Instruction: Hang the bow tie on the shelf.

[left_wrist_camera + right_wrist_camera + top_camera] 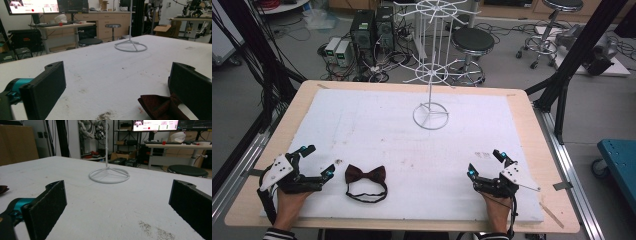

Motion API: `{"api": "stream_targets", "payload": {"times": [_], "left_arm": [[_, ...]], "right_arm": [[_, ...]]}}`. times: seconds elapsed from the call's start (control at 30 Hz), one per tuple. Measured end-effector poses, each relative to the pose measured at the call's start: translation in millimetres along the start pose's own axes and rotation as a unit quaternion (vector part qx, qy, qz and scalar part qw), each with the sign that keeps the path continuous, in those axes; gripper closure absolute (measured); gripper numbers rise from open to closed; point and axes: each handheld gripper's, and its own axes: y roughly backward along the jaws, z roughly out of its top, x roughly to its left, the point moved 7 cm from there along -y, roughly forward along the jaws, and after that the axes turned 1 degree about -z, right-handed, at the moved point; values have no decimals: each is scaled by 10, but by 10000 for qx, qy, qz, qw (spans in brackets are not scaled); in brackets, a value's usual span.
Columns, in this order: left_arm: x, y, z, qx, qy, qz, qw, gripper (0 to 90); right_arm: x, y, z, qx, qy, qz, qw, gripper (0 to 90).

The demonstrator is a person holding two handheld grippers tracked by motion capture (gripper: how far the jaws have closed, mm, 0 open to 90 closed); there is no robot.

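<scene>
The bow tie is dark maroon with a black strap. The table has a pale wood edge under a white, slightly stained mat. The wire stand is white. Both grippers are black with teal parts.

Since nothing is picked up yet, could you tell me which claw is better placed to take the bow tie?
Left. The bow tie lies just beside the open left claw; the right claw sits far across the pad.

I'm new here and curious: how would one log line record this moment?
left gripper: open | right gripper: open | bow tie: on table, untouched
</scene>
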Motion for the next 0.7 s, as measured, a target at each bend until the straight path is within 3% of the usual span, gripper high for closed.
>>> {"api": "stream_targets", "payload": {"times": [0.43,0.7], "left_arm": [[-7,-5,1,30,-22,-49,10000,17],[-5,11,57,-63,20,-236,9997,17]], "right_arm": [[-1,-3,0,0,26,-19,10000,6],[-3,-4,-1,6,30,-41,10000,7]]}}
